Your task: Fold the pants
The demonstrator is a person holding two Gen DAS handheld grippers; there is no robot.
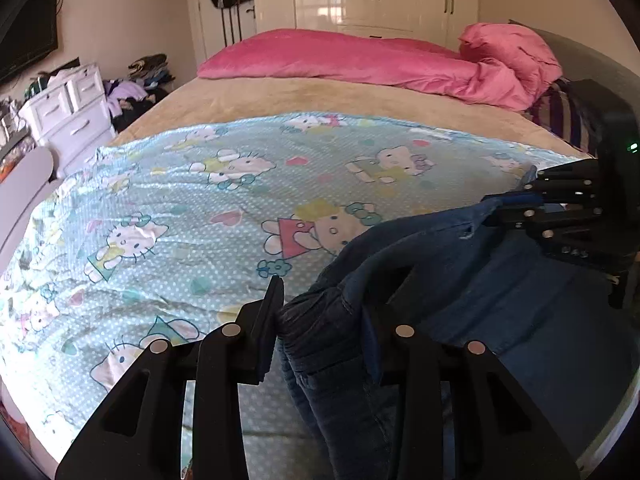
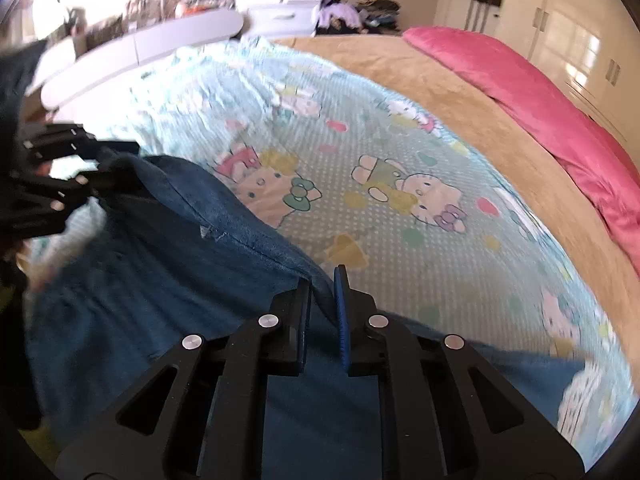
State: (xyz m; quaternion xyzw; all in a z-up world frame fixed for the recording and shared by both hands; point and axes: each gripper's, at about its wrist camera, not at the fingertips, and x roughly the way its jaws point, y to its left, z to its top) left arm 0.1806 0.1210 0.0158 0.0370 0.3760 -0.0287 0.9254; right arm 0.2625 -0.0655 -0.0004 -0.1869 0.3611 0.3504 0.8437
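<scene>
Left gripper at 6 o'clock of its own view — clamped on a bunched edge of the jeans, denim wadded thick between the fingers. Jeans are held up over the near edge of the bed, above the Hello Kitty sheet, hanging down toward 5 o'clock. Right gripper shows at 6 o'clock in its view, nearly closed, pinching a thin seam edge of the same denim; from the left camera it sits at 3 o'clock on the top hem.

Pink duvet lies at 12 o'clock, well apart from the work area.

Risks, my read:
- Right pinch looks shallow — only the hem between the pads, so a quick pull could slip it out.
- Left holds a wad, not a flat edge; laying down like that likely bakes in a crooked fold.
- Lower legs hang off the bed edge out of sight, so drag on the sheet could skew the lay-down.
</scene>
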